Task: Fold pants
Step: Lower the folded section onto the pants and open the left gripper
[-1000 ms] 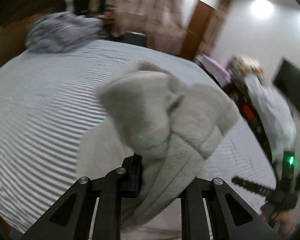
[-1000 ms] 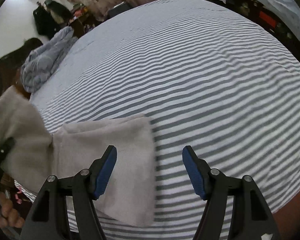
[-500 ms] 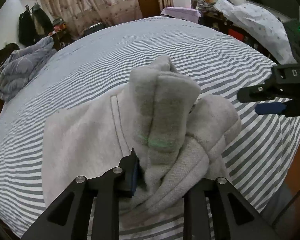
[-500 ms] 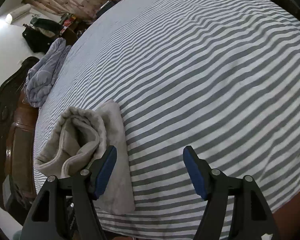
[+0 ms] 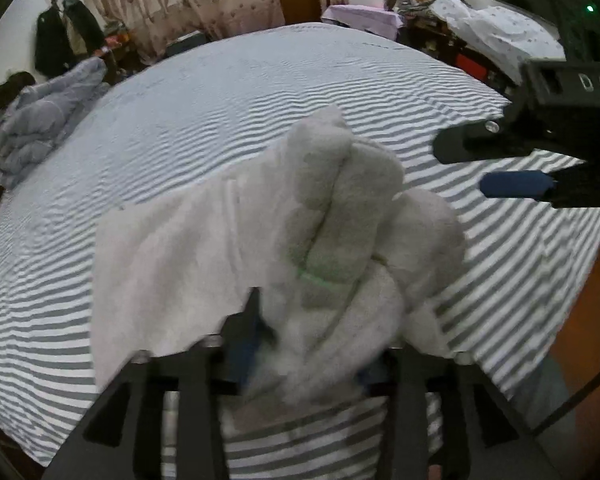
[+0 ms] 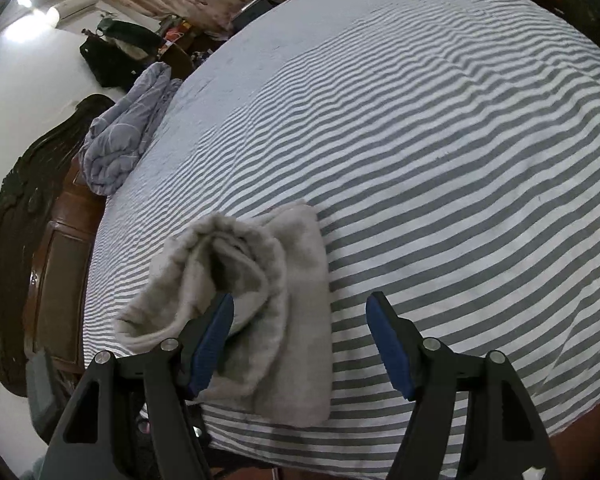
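2 sets of tongs work over a bed [image 6: 440, 128] dressed in a grey-and-white striped sheet, where a pair of pale grey fleece pants [image 5: 260, 248] lies at the near edge of the mattress. The left tongs [image 5: 312, 356] are clamped on a thick, bunched fold of the pants, which bulges up between and above the black fingers and hides most of their blue pads; that frame is blurred near the fingers. The rest of the garment spreads flat on the sheet to the left of the raised bundle. In the right wrist view the pants [image 6: 260, 280] appear as a flat folded layer with a rolled, open-mouthed hump on top, sitting near the headboard-side edge of the bed. The right tongs [image 6: 300, 344] stand wide apart with nothing between them; the left blue pad [image 6: 212, 344] hangs in front of the fabric, and whether it touches cannot be told, while the other pad is over bare striped sheet. The same tongs [image 5: 516, 172] enter the left wrist view from the right, just beside the lifted bundle. A crumpled blue-grey blanket [image 6: 120, 140] rests at the far corner, beside a dark wooden headboard [image 6: 32, 216].
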`<state>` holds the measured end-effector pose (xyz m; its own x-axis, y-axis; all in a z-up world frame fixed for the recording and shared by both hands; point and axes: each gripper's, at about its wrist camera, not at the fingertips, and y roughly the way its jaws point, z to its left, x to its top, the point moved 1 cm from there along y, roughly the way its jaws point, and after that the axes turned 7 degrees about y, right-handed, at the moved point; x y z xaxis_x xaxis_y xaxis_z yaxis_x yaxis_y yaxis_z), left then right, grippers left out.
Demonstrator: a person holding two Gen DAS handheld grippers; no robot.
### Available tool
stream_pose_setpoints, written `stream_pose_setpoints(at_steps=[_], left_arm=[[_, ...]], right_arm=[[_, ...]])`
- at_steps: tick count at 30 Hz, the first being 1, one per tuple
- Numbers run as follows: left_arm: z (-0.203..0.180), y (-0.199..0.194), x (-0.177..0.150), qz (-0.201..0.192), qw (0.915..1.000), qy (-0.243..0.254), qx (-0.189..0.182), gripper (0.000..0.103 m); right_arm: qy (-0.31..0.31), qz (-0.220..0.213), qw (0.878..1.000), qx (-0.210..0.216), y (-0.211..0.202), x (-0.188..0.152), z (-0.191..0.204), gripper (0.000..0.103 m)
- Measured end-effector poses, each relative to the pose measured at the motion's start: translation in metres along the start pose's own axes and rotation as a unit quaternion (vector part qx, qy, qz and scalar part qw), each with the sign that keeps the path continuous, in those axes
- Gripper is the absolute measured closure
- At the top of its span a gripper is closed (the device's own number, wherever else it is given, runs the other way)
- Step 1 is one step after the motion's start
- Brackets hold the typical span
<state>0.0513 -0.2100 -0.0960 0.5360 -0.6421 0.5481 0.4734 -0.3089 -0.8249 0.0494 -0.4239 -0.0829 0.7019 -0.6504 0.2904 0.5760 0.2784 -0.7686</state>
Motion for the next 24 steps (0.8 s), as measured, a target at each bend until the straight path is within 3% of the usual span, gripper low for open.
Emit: stream_pose_setpoints(at_steps=[4,6,9,14,17,21,24], left_arm=[[-0.003,0.000,-0.004,0.010,0.9999,-0.004,-0.001,0.052],[0.004,-0.003,-0.007,0.012,0.9995,-0.015,-0.023,0.050],[0.011,-0.010,-0.012,0.009,0.9994,-0.017,-0.027,0.042],[0.013,-0.016,-0.018,0.012,0.9982,-0.017,-0.056,0.040],[0.021,-0.025,-0.021,0.005,0.9964,-0.021,-0.082,0.030],[0.033,-0.039,-0.027,-0.012,0.9959,-0.018,-0.088,0.025],[0.052,-0.046,-0.033,-0.019,0.9966,-0.034,-0.073,0.025]], right_arm=[[-0.006,-0.002,1.000,-0.006,-0.009,-0.006,0.004,0.036],[-0.012,0.000,1.000,-0.007,-0.011,-0.006,0.005,0.036],[-0.016,0.001,1.000,-0.008,-0.011,-0.008,0.010,0.036],[-0.029,0.012,1.000,-0.003,-0.008,-0.016,0.021,0.036],[-0.041,0.025,0.999,0.002,-0.004,-0.019,0.029,0.036],[-0.055,0.036,0.998,0.008,0.001,-0.025,0.038,0.036],[-0.067,0.051,0.996,0.006,0.011,-0.031,0.045,0.036]])
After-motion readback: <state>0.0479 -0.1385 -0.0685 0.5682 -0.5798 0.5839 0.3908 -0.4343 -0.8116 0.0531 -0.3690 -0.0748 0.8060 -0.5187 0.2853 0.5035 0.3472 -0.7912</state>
